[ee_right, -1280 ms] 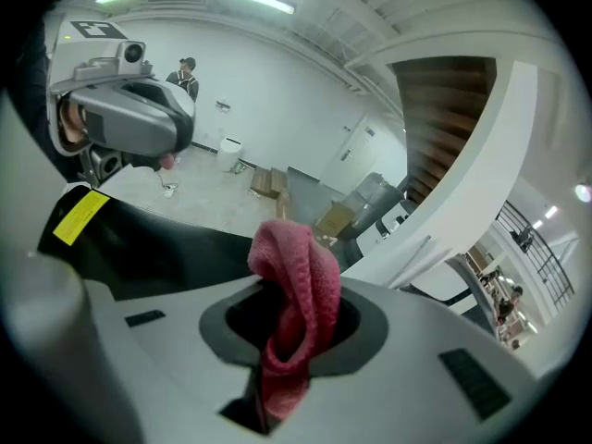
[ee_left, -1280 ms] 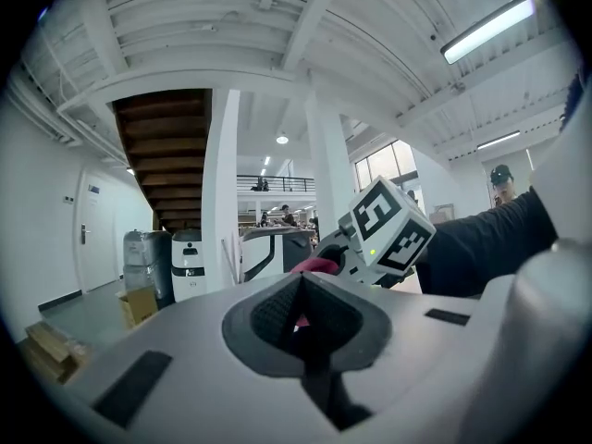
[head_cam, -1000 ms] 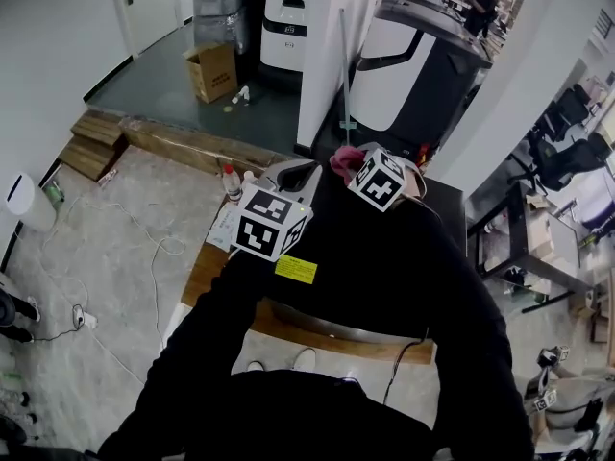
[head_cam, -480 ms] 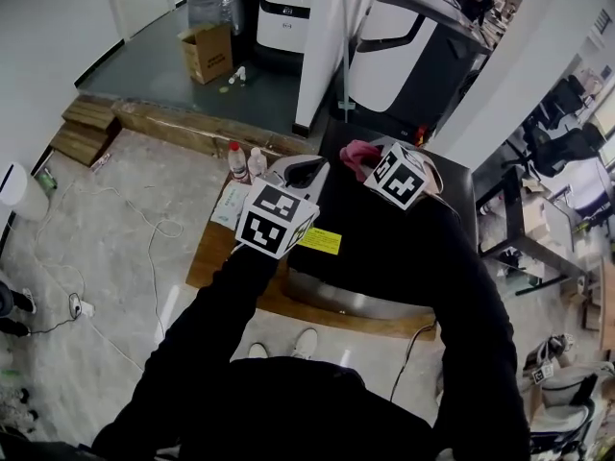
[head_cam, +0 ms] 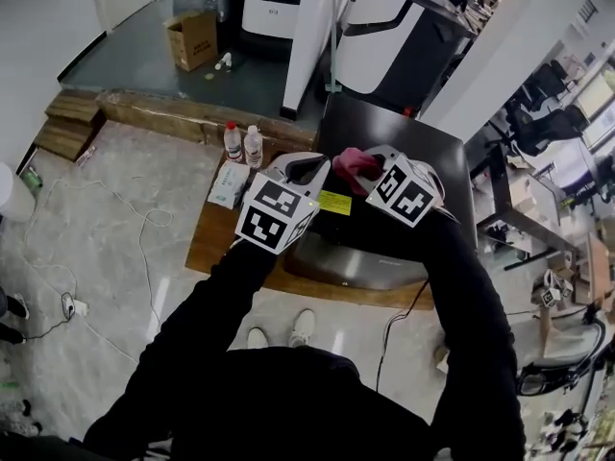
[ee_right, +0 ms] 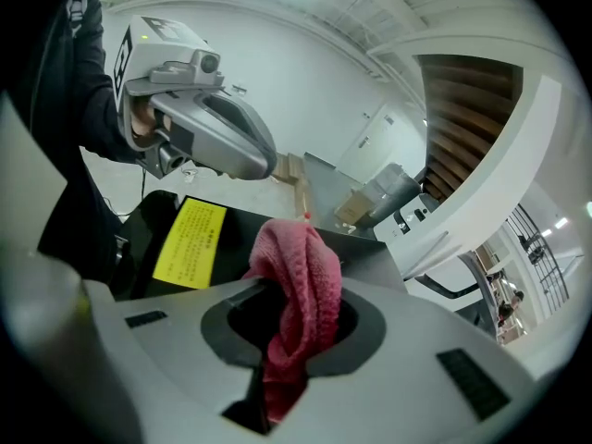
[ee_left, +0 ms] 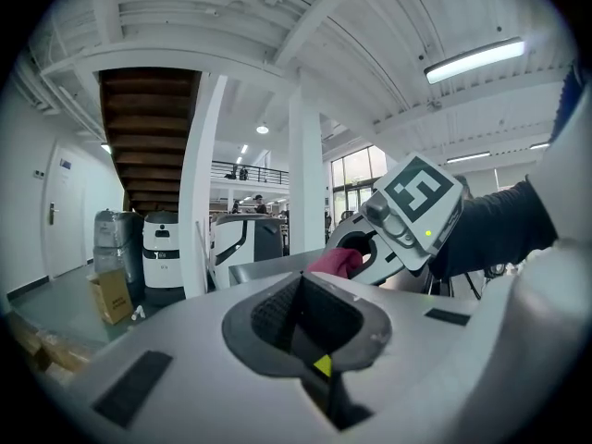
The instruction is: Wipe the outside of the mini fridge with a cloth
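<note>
The black mini fridge [head_cam: 399, 137] stands below me, with a yellow label [head_cam: 334, 203] on its top near the front edge. My right gripper [head_cam: 357, 166] hovers over the fridge top, shut on a pink cloth [head_cam: 354, 161] that bunches up out of its jaws [ee_right: 298, 285]. My left gripper [head_cam: 306, 169] is close beside it on the left, jaws shut with nothing between them [ee_left: 307, 294]. In the left gripper view the right gripper's marker cube [ee_left: 418, 202] and the cloth [ee_left: 337, 262] sit just ahead. The right gripper view shows the label [ee_right: 191, 241] and the left gripper [ee_right: 205, 126].
The fridge rests on a low wooden platform [head_cam: 207, 243]. Two small bottles [head_cam: 233, 140] and a wipes packet [head_cam: 229, 182] sit left of it. A cable [head_cam: 144, 248] trails over the floor. A cardboard box [head_cam: 189, 36] and white machines [head_cam: 394, 36] stand behind; desks at right.
Both grippers have moved forward over the fridge top, and more of that top now shows beyond them. The pink cloth stays in the right gripper.
</note>
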Motion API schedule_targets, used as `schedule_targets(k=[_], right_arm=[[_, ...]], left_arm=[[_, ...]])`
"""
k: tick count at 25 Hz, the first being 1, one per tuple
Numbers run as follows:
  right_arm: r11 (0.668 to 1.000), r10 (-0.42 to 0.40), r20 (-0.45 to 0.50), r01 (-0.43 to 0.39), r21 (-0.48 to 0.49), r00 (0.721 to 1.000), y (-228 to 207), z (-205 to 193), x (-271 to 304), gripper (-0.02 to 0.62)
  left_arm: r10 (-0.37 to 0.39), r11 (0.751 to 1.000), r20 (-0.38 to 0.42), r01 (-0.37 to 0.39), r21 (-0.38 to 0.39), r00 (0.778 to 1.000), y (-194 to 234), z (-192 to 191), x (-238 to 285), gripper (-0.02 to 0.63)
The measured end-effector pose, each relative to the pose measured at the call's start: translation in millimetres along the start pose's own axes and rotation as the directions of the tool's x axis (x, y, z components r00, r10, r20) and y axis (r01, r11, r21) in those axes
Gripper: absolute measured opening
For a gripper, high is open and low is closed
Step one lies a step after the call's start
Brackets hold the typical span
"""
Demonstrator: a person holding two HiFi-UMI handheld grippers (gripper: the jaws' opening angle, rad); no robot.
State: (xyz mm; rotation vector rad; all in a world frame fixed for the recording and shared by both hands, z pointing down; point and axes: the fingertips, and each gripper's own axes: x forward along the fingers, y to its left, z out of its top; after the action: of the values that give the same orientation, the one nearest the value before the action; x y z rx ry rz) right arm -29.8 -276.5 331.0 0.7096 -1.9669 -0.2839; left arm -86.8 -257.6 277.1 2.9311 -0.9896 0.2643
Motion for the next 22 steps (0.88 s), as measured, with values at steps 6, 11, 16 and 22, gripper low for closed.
schedule_targets(k=[6, 11, 16, 22], right_arm=[[1.000, 0.028, -0.021, -0.028, -0.012, 0.999, 50, 12, -25, 0.063], [0.997, 0.074, -0.016, -0.074, -0.012, 0.997, 78, 16, -42, 0.064], [1.000, -0.001, 0.065, 0.000, 0.011, 0.998, 64, 8, -77, 0.069], [0.993, -0.115, 0.065, 0.112, 0.046, 0.991, 3, -44, -139, 0.071]], left_arm=[[-0.057, 0.998, 0.013, 0.057, 0.009, 0.998, -22, 1, -18, 0.006], [-0.087, 0.996, 0.032, 0.087, 0.014, 0.996, -40, 8, -20, 0.006], [-0.109, 0.994, 0.054, 0.108, 0.032, 0.993, -64, 26, -8, 0.006], [-0.109, 0.993, 0.112, 0.103, 0.058, 0.988, -100, 71, 28, 0.006]])
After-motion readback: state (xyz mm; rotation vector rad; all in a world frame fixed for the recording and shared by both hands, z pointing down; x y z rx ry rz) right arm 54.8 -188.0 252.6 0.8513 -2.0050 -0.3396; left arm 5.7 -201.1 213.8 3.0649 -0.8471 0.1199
